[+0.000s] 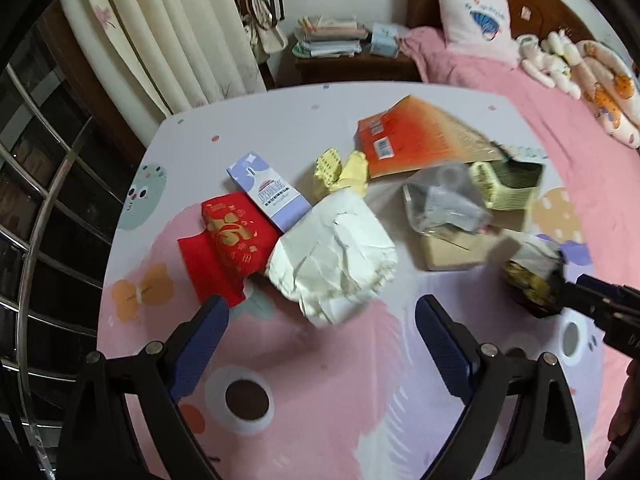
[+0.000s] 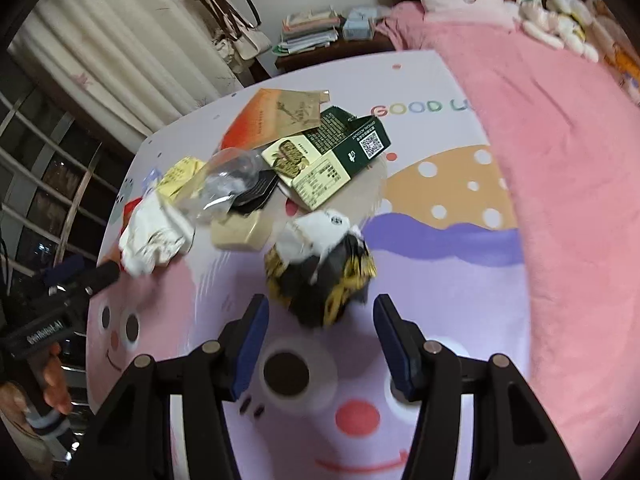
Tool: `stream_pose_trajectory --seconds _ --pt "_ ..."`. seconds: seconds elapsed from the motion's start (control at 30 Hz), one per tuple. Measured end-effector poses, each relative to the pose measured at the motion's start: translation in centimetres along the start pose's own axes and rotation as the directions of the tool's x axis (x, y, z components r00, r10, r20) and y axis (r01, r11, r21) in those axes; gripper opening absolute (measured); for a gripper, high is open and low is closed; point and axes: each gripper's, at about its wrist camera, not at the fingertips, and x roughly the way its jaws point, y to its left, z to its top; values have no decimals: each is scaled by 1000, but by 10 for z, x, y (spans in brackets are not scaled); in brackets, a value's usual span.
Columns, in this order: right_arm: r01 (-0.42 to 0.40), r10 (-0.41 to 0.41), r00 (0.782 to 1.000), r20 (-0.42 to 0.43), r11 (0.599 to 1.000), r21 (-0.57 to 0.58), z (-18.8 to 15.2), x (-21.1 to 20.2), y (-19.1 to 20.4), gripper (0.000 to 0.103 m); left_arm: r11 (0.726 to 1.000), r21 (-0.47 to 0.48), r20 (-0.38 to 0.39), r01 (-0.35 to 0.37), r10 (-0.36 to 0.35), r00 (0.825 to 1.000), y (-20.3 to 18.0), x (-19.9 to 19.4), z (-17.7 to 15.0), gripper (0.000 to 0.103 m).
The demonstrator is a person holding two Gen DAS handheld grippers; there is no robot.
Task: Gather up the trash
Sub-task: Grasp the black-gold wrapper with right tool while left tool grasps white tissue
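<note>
- while both grippers are pointing steeply down at the table (image 1: 280, 120), the trash is lying in a loose heap across its cartoon-printed cloth, beside a pink bed (image 2: 560, 160).
- left gripper (image 1: 322, 312): jaws are standing wide apart, gripping nothing; the crumpled white paper (image 1: 336, 256) is sitting just beyond the fingertips, between their lines.
- to the left of that paper, a red packet (image 1: 228, 240) is touching it; a lilac carton (image 1: 272, 196) is lying across the packet's far edge.
- farther off, a yellow wrapper (image 1: 340, 170), an orange paper bag (image 1: 420, 136) and a clear plastic bag (image 1: 444, 200) are crowding together.
- right gripper (image 2: 320, 312): jaws are open, pads not pressing anything; the black-and-gold wrapper (image 2: 324, 272) is resting on the cloth just beyond and between the tips.
- a green box (image 2: 352, 140) is lying farther away, tilted over a cream box (image 2: 316, 176).
- a tan box (image 2: 240, 232) is sitting under the clear bag's near edge.
</note>
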Motion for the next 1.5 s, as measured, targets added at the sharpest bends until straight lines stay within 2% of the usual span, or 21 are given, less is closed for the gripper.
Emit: stream_pose_trajectory --seconds 0.17,0.37,0.5,0.6,0.67,0.83,1.03,1.23,1.3,1.4,1.5 --pt "-47 46 997 -55 999 -7 12 25 2 55 1000 0 -58 -16 16 998 0 33 10 93" --pt "-59 56 997 -60 997 -56 15 36 11 55 1000 -21 -97 0 -2 995 1 53 15 93" --pt "-61 57 996 -68 996 -62 16 39 12 55 1000 6 -116 -5 6 993 -6 61 16 93" --pt "-56 50 996 -75 996 -74 16 39 12 57 1000 25 -129 -10 13 992 -12 65 15 87" --pt "-57 51 995 -82 996 -74 17 40 12 57 1000 27 -139 -2 6 990 -14 68 14 78" --pt "-49 41 995 -94 996 -81 19 43 15 59 1000 -14 -158 10 -12 987 -10 72 12 63" --pt "-29 21 995 -95 995 -91 19 45 19 60 997 -70 -151 30 -40 988 -3 64 4 54" --pt "-11 0 995 -96 994 -108 19 47 21 61 994 -106 -133 38 -52 990 -2 42 -6 53" --pt "14 -29 992 -123 993 -119 17 52 24 62 992 -120 -123 49 -64 990 -3 31 -11 53" --pt "28 -42 994 -105 990 -136 13 53 28 63 990 -126 -100 63 -76 992 -5 15 -16 53" --pt "24 -37 996 -84 989 -144 10 51 29 53 989 -125 -78 74 -84 993 -6 1 -22 53"
